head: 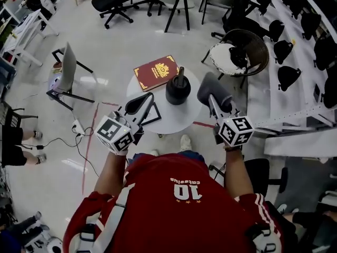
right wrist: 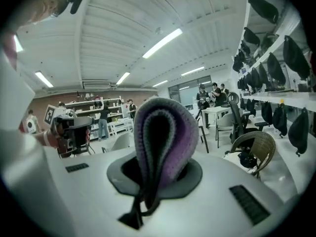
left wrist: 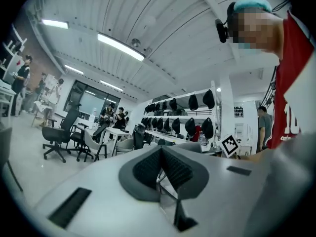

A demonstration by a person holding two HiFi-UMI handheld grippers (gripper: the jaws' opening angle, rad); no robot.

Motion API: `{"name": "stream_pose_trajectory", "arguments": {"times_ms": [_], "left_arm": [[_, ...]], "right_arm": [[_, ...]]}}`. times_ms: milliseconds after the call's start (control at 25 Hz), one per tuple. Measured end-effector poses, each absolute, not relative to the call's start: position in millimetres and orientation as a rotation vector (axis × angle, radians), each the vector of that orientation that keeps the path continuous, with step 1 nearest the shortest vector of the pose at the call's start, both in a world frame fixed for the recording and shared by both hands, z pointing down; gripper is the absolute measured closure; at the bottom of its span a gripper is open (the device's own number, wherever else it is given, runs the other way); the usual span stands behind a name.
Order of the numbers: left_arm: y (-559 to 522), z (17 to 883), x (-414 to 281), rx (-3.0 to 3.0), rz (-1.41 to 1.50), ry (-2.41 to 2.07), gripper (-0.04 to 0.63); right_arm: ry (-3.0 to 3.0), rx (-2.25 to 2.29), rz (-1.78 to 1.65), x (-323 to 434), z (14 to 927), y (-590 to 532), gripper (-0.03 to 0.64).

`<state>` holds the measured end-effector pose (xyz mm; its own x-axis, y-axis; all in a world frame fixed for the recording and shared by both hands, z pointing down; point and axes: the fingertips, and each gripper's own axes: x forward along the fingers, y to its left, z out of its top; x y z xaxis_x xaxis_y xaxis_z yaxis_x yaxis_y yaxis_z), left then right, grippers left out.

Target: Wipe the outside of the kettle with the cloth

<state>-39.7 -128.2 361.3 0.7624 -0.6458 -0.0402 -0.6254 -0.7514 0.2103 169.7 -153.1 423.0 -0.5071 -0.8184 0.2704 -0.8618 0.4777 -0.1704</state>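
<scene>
Arms bent, we hold left gripper (left wrist: 161,157) pinched empty, right gripper (right wrist: 157,149) clamping folded purple cloth (right wrist: 165,125). Only our head view shows the kettle (head: 178,90).

Cloth (right wrist: 163,127) is draping over jaws of right gripper (right wrist: 156,157), w/ pad faces hidden. Head view: both grippers are covering table (head: 181,117) edge nearest them. Cover print on red book (head: 156,73), just beyond left gripper (head: 144,102), is showing too small to read.

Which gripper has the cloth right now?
The right gripper holds the folded grey-purple cloth between its fingers; the left gripper has its fingers shut on nothing.
</scene>
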Motion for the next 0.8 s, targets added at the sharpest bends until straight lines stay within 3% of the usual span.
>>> {"name": "stream_pose_trajectory", "arguments": {"times_ms": [800], "left_arm": [[-151.8, 379.7, -38.9, 2.648, -0.09, -1.364, 0.589]], "right_arm": [[-2.304, 1.056, 0.524, 147.0, 560.8, -282.1, 0.571]]}}
